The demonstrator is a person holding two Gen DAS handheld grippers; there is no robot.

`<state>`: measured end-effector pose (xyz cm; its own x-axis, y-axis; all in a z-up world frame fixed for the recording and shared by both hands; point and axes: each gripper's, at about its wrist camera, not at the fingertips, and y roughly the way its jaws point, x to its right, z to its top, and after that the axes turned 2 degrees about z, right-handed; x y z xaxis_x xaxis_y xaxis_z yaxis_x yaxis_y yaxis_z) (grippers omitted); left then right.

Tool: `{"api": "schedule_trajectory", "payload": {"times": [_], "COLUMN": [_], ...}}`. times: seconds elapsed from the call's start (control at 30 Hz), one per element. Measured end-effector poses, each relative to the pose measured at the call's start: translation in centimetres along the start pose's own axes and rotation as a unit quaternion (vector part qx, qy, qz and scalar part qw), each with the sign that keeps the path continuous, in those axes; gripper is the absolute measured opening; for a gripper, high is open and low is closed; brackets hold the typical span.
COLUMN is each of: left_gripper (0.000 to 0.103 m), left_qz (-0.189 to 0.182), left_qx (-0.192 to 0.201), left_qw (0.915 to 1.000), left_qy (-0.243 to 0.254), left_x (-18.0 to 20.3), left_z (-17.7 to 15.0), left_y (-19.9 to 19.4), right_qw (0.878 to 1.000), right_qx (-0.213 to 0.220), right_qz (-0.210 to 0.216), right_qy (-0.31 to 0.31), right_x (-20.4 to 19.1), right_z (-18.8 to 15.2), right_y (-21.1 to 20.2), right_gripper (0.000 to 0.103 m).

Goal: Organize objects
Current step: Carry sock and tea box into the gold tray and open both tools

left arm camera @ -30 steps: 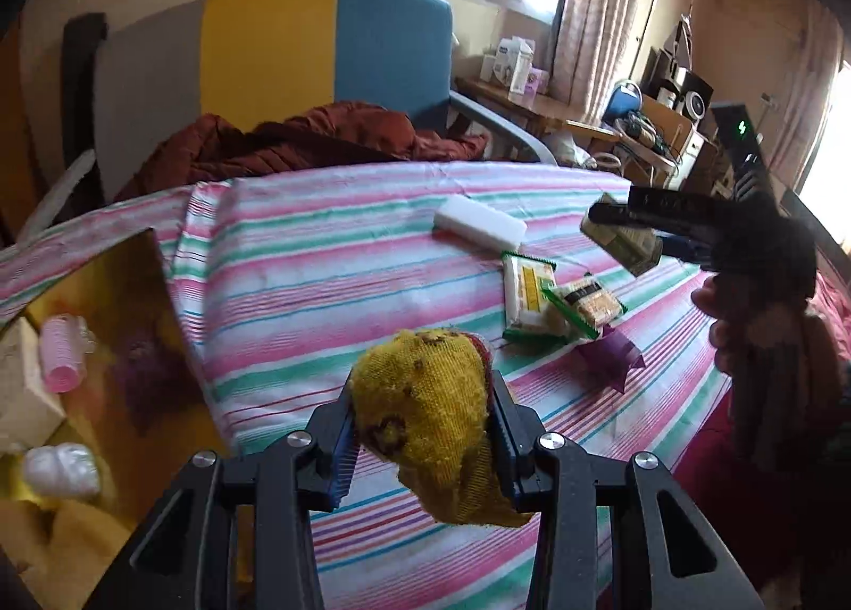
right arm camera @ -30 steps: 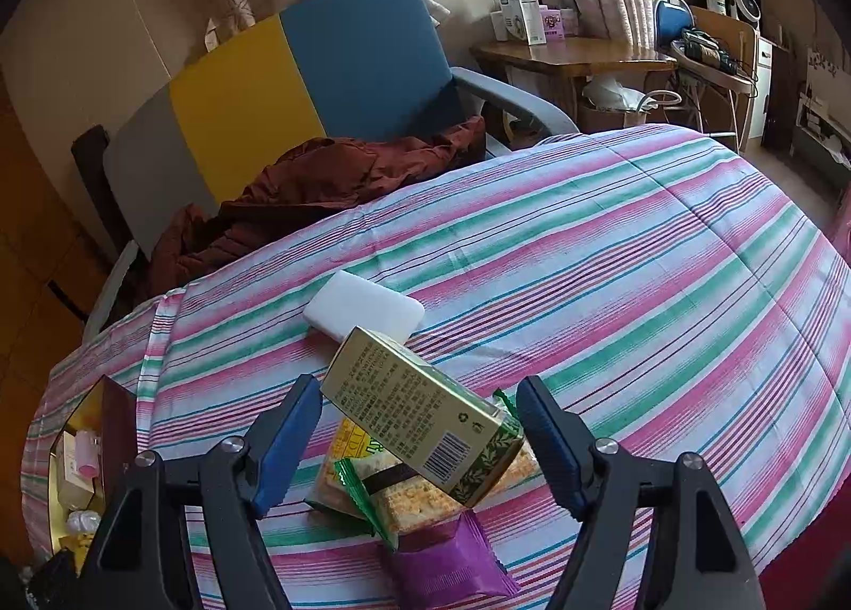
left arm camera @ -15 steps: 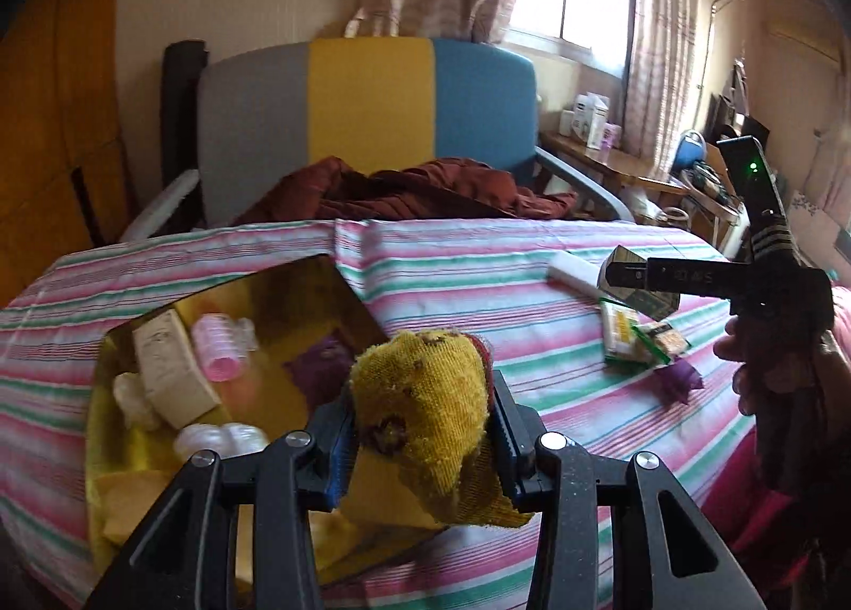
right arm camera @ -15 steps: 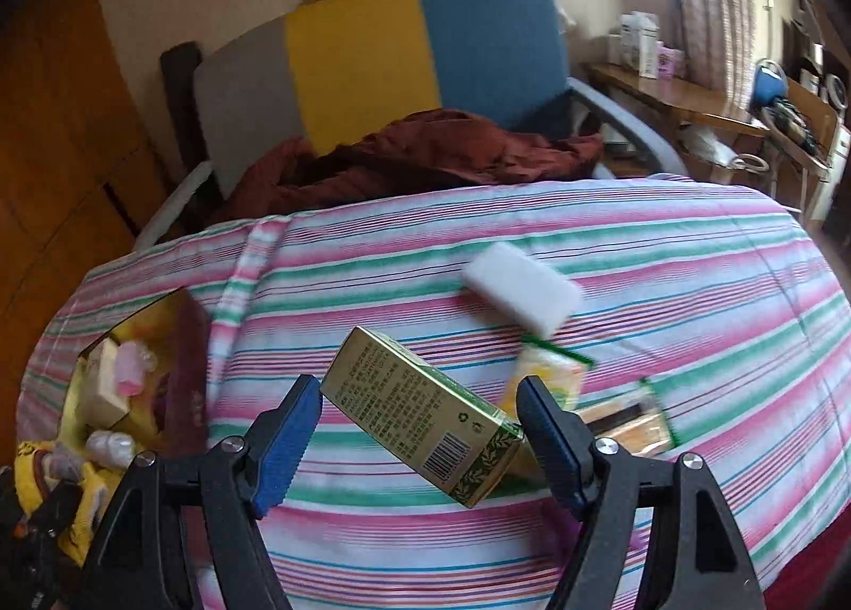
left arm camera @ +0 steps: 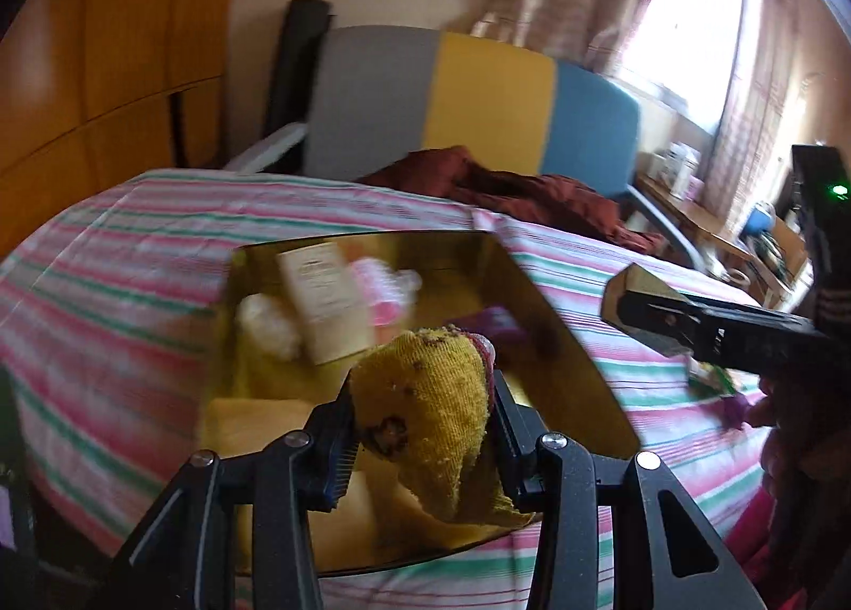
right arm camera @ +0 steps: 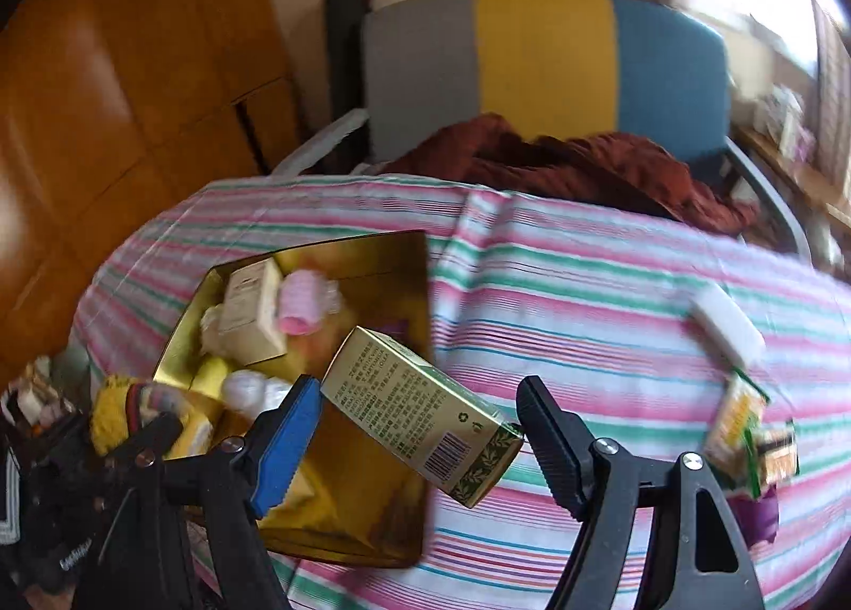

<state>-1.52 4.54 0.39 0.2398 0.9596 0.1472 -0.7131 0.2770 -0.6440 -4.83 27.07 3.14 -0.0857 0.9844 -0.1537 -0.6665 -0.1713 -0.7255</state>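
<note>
A worn yellow sock point(left arm camera: 425, 397) is pinched between the pads of my left gripper point(left arm camera: 420, 405), which is shut on it above the near part of an open gold box point(left arm camera: 558, 339). In the right wrist view my right gripper point(right arm camera: 417, 437) is shut on a green-and-gold carton point(right arm camera: 409, 392), held slantwise over the right wall of the gold box point(right arm camera: 409, 269). Inside the box lie a cream carton point(right arm camera: 250, 317), a pink hair roller point(right arm camera: 306, 309) and small white items. The right gripper also shows in the left wrist view point(left arm camera: 670, 317), to the right of the box.
The striped cloth point(right arm camera: 585, 291) covers the table. At its right lie a white block point(right arm camera: 726, 325), snack packets point(right arm camera: 744, 424) and a purple wrapper point(right arm camera: 758, 514). Behind stands a grey, yellow and blue chair point(right arm camera: 542, 62) with a dark red garment point(right arm camera: 585, 168); a wooden cabinet point(right arm camera: 106, 105) is at left.
Both grippers have swung left across the table, away from the snack packets, and now hang over the gold box. Sock and carton stay gripped.
</note>
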Motion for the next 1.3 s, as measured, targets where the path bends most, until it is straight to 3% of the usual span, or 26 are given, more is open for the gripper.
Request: {"api": "schedule_trajectory", "payload": {"times": [0.2,0.33,0.6,0.97,1.17,1.3], "left_gripper": [0.044,0.044,0.045,0.045,0.050,0.051], "left_qz": [0.030,0.024,0.033,0.017,0.002,-0.009], "left_qx": [-0.007,-0.008,-0.016,-0.027,-0.043,-0.045], "left_qw": [0.9987,0.9982,0.9983,0.9992,0.9990,0.9989], "left_qy": [-0.041,-0.055,-0.045,-0.023,-0.016,-0.003], "left_x": [-4.2,-5.1,-4.8,-3.7,-3.0,-2.4], "left_z": [-0.5,-0.2,-0.2,-0.2,-0.5,-1.0], "left_y": [-0.1,0.2,1.0,2.2,3.4,3.4], "right_qw": [0.999,0.998,0.995,0.992,0.988,0.987], "right_qx": [-0.010,-0.007,0.011,0.030,0.022,0.040], "right_qz": [0.005,0.001,-0.017,-0.037,-0.061,-0.063], "right_qy": [-0.034,-0.058,-0.093,-0.118,-0.140,-0.141], "right_x": [-3.9,-6.0,-8.3,-9.0,-9.3,-9.4], "right_z": [-0.2,-0.4,1.3,4.4,6.1,6.1], "right_y": [1.6,2.1,4.0,6.9,9.5,8.8], "right_gripper": [0.077,0.077,0.077,0.077,0.082,0.086]}}
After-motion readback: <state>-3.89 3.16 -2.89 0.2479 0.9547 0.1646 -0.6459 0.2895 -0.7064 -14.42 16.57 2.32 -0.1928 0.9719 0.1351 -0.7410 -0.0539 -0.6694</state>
